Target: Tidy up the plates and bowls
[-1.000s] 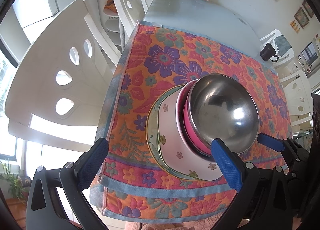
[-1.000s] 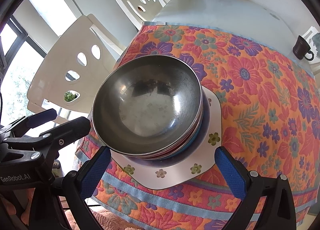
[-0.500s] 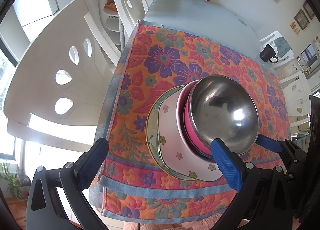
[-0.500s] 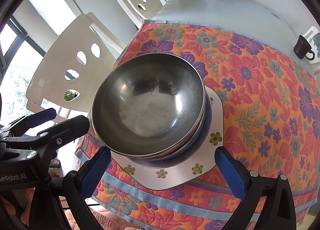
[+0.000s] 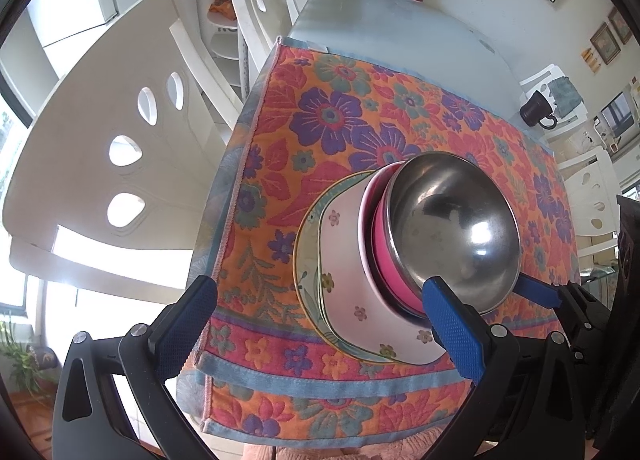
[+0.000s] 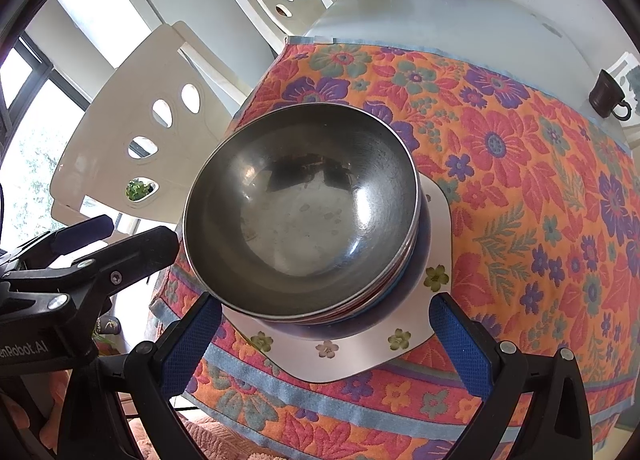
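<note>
Beside steel bowl (image 6: 300, 208): dark mug (image 6: 606, 94) well apart | both fingers spread, holding nothing

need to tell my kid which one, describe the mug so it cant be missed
Find the flowered cloth on the white table. Past its far right corner, on bare tabletop, stands the mug: dark brown, alone, far from the stacked dishes.

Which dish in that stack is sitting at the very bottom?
The round plate with the pale green rim, lying directly on the floral cloth. The white flowered plate, the pink bowl and the steel bowl all sit above it.
</note>
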A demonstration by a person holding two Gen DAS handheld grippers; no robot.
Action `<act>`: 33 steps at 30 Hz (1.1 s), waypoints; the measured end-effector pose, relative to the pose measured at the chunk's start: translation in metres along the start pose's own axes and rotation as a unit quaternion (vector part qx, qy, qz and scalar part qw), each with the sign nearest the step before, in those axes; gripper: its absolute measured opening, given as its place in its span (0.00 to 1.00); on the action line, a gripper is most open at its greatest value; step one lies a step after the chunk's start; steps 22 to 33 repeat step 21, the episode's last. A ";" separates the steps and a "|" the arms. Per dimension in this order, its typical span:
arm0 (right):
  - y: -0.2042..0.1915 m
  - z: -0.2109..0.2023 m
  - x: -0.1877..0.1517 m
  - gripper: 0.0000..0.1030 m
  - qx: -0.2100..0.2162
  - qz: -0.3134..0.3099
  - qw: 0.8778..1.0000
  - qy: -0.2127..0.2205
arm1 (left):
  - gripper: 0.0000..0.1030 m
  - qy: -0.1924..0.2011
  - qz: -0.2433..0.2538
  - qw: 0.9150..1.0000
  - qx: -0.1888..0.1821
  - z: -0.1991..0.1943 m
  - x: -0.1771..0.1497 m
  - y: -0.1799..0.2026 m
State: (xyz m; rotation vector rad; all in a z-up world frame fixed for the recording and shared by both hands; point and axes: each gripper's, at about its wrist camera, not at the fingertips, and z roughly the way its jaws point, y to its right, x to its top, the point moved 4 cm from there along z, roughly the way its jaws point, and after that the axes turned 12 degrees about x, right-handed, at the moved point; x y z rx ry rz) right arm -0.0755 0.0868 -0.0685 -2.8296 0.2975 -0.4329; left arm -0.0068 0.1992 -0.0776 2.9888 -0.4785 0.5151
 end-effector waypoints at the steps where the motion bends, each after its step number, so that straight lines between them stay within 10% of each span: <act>1: 0.000 0.000 0.000 1.00 0.000 0.000 1.000 0.000 | 0.99 0.000 0.000 1.000 0.000 0.000 0.000 0.000; 33: -0.001 0.006 0.005 1.00 0.000 0.002 1.000 -0.010 | 0.99 -0.004 0.003 1.000 -0.001 0.006 0.006 -0.003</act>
